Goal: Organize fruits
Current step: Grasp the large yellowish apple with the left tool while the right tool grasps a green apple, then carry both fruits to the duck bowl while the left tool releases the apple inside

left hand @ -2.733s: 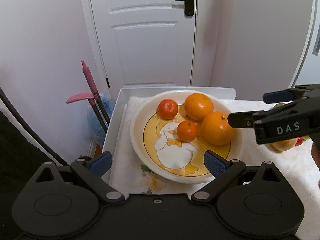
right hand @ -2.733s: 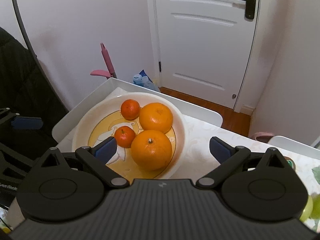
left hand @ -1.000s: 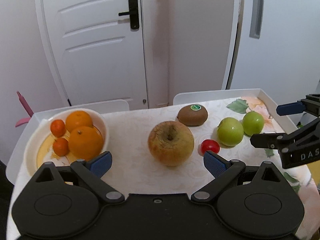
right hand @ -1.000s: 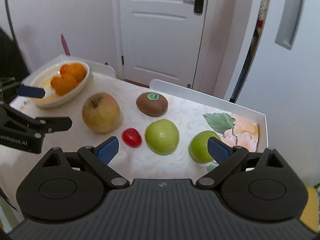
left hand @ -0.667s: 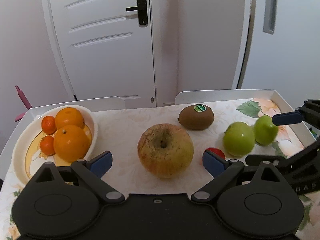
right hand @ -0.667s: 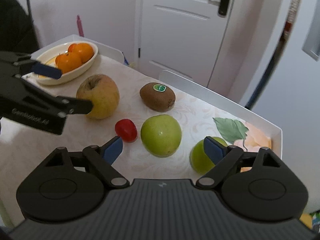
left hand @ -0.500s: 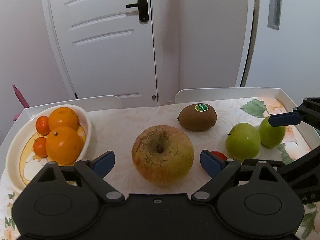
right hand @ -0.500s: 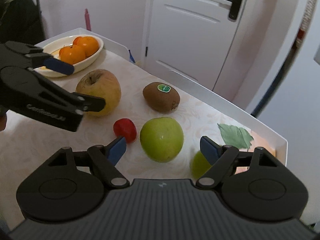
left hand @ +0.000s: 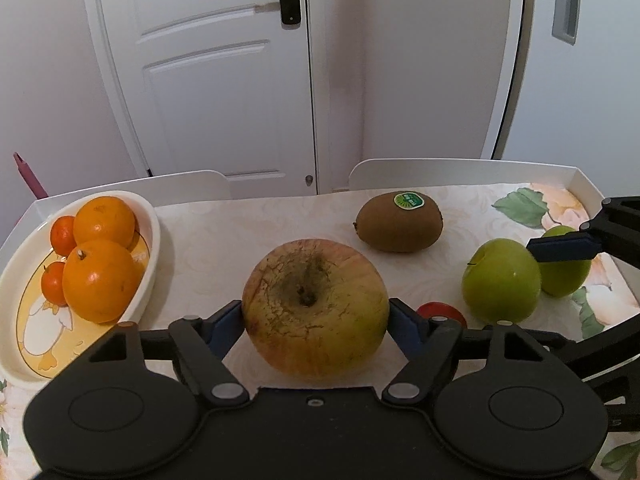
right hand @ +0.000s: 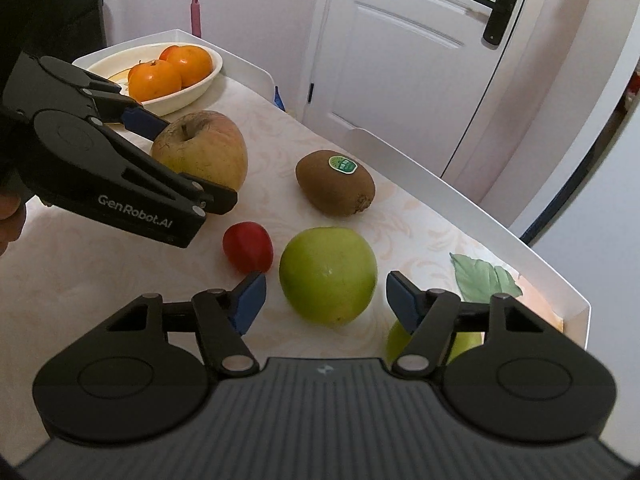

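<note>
A large yellow-red apple [left hand: 316, 312] [right hand: 204, 152] stands mid-table. My left gripper [left hand: 315, 316] [right hand: 192, 162] straddles it, jaws closing, blue pads touching both its sides. A green apple [right hand: 328, 274] [left hand: 500, 280] lies between the pads of my right gripper [right hand: 326, 304], whose jaws are closing with a gap on each side. A small red fruit [right hand: 248, 246] lies just left of that apple. A second green apple [left hand: 566, 276] sits behind the first. The kiwi [left hand: 400, 222] [right hand: 334, 184] rests farther back. A duck-print bowl [left hand: 152, 240] [right hand: 200, 84] at the left holds oranges [left hand: 100, 280] and mandarins.
The table is a white tray with a raised rim [right hand: 480, 208] and a floral cloth. A white door [left hand: 224, 80] and walls stand behind it. A pink handle [left hand: 28, 176] sticks up past the left edge. A hand [right hand: 8, 216] shows behind the left gripper.
Both views swung from the bowl to the loose fruit. Then both grippers sank and their jaws narrowed, the left around the large apple, the right around the green apple.
</note>
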`<action>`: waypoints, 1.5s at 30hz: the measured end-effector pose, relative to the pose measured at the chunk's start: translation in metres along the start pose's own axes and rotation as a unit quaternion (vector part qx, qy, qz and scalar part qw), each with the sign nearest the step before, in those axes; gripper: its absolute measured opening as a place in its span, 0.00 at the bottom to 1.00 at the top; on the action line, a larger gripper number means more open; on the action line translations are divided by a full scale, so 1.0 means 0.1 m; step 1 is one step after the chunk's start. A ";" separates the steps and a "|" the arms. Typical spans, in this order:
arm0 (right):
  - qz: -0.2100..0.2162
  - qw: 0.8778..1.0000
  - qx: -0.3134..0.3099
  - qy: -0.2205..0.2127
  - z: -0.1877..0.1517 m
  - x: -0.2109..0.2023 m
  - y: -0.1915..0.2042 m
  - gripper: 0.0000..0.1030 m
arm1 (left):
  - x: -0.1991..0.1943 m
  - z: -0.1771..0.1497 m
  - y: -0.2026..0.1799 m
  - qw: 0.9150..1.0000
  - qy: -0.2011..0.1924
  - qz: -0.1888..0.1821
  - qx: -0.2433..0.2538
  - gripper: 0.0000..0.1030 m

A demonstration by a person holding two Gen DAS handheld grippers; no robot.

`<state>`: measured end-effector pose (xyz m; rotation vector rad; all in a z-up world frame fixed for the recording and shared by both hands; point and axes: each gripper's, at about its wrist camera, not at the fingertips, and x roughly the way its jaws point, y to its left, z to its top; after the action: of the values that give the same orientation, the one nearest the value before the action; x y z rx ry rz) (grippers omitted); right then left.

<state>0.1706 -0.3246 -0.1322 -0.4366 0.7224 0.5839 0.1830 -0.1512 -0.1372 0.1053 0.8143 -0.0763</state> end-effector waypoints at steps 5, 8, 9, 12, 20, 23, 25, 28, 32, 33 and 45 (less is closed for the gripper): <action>0.004 1.000 -0.003 -0.006 0.00 0.03 0.00 0.78 | 0.00 -0.01 -0.02 1.000 -0.006 0.006 0.007 0.77; 0.006 1.000 -0.007 -0.004 0.00 0.05 0.00 0.75 | 0.00 -0.02 -0.03 1.000 -0.005 0.008 0.006 0.77; 0.007 1.000 -0.009 -0.003 0.00 0.06 0.00 0.74 | -0.01 -0.03 -0.03 1.000 -0.005 0.007 0.006 0.77; 0.008 1.000 -0.012 -0.003 0.00 0.07 -0.01 0.74 | -0.03 -0.04 -0.02 1.000 -0.002 0.009 0.008 0.77; 0.009 1.000 -0.007 -0.001 0.01 0.11 -0.05 0.71 | -0.11 -0.12 -0.01 1.000 -0.004 0.018 0.010 0.77; 0.014 1.000 -0.003 0.000 0.01 0.12 -0.07 0.69 | -0.14 -0.15 0.00 1.000 -0.003 0.020 0.006 0.77; 0.015 1.000 -0.009 -0.001 0.01 0.12 -0.07 0.68 | -0.18 -0.16 0.02 1.000 -0.003 0.019 0.001 0.77; 0.014 1.000 -0.006 -0.001 0.01 0.11 -0.07 0.68 | -0.25 -0.18 0.03 1.000 -0.011 0.021 -0.004 0.77; 0.017 1.000 0.004 -0.004 0.03 0.04 -0.08 0.68 | -0.38 -0.19 0.08 0.999 -0.019 0.022 -0.014 0.77; 0.018 1.000 0.007 -0.006 0.05 0.02 -0.08 0.68 | -0.41 -0.19 0.10 0.999 -0.021 0.023 -0.017 0.77; 0.022 0.998 0.055 -0.025 0.35 -0.29 0.05 0.68 | -0.85 -0.15 0.37 0.998 -0.044 0.033 -0.032 0.77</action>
<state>0.1671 -0.3112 -0.0885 -0.3040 0.7136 0.5909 0.1180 -0.1102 -0.0826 0.0673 0.7234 0.0073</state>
